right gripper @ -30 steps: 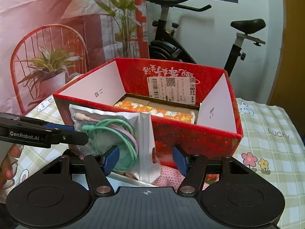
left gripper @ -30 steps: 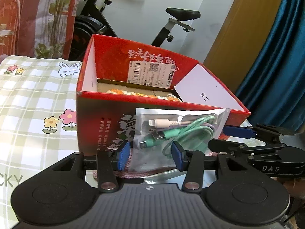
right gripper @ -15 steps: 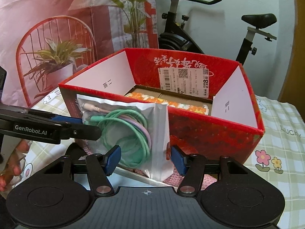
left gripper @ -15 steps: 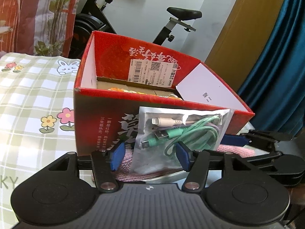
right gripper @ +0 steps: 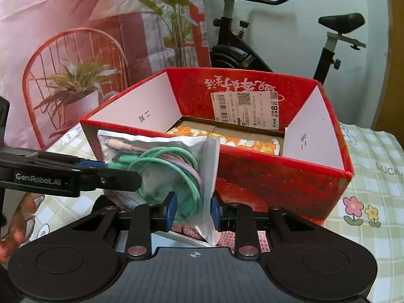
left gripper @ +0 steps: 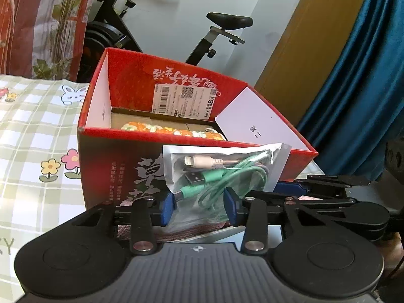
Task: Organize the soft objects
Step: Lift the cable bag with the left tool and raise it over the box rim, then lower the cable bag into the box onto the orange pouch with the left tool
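Cable pouch (left gripper: 222, 176), a clear bag of coiled green, lilac and white leads, stands upright between both sets of jaws, just in front of the near wall of the red box (left gripper: 121, 156) and rising roughly level with its rim. The left gripper (left gripper: 199, 207) has just been closing, its blue pads against the pouch's lower sides with the plug ends above them; the right gripper (right gripper: 193, 210) has also just been closing and now pinches the bag's bottom seam and the cable loops between narrow-set pads. So both pairs of jaws appear to grip the same bag, which puts the step at securing the pouch before it goes into the box. The next move, I judge, calls for raising the bag until its bottom edge clears the front rim beyond the jaws, then carrying it forward and lowering it inside. Open room lies past the fingertips: the box floor is mostly bare cardboard, with only an orange patterned cloth (right gripper: 227, 140) lying along it toward the near wall. The white side flaps stand up on either side, so the two grippers, close together, should stay between them. Beneath the jaws a pink knitted piece (right gripper: 227, 238) lies on the table; the checked tablecloth (left gripper: 30, 136) spreads well to the sides.
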`<state>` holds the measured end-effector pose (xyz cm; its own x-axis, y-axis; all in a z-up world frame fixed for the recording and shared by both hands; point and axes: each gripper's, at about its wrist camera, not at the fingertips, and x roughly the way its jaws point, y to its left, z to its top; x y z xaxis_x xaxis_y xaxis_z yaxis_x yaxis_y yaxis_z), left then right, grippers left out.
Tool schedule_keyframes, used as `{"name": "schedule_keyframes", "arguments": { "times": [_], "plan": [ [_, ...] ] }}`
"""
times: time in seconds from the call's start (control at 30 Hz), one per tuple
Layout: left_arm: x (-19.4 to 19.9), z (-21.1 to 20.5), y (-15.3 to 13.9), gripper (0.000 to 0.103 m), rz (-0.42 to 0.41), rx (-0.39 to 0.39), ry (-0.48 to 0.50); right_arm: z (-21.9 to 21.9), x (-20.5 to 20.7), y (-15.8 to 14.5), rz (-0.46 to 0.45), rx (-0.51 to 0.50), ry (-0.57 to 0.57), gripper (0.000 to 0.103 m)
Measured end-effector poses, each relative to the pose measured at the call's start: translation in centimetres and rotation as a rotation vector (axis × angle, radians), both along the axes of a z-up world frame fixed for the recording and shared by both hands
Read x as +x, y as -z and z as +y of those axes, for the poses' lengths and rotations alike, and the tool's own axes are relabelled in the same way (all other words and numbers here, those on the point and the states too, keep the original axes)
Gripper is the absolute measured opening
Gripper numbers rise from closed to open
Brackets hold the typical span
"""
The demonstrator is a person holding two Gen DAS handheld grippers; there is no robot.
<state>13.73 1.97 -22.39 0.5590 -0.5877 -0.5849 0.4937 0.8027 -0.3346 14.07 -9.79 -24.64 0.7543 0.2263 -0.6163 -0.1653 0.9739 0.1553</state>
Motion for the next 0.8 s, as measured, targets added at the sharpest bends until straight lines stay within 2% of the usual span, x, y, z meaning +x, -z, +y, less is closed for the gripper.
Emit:
{"name": "schedule_keyframes", "arguments": {
  "times": [0.17, 0.47, 0.6, 0.8],
  "plan": [
    [-0.9, 0.1, -1.9, 0.043, -0.043, -0.007, -0.004, -0.2, -0.8, -1.4, -0.044, 0.015, 0.007, 0.026],
    [-1.9, -0.3, -7.0, 0.043, -0.154, -0.047, -0.003, -1.0, -1.8, -5.9, -0.152, 0.03, -0.004, 0.026],
    [-1.1, -0.9, -8.8, 0.043, -0.191, -0.047, 0.007, -1.8, -1.4, -7.8, -0.184, 0.051, 0.003, 0.026],
    [1.5, -1.6, -10.2, 0.043, -0.179, -0.117, -0.016, -3.4, 0.2, -9.8, -0.215, 0.055, 0.02, 0.026]
  ]
}}
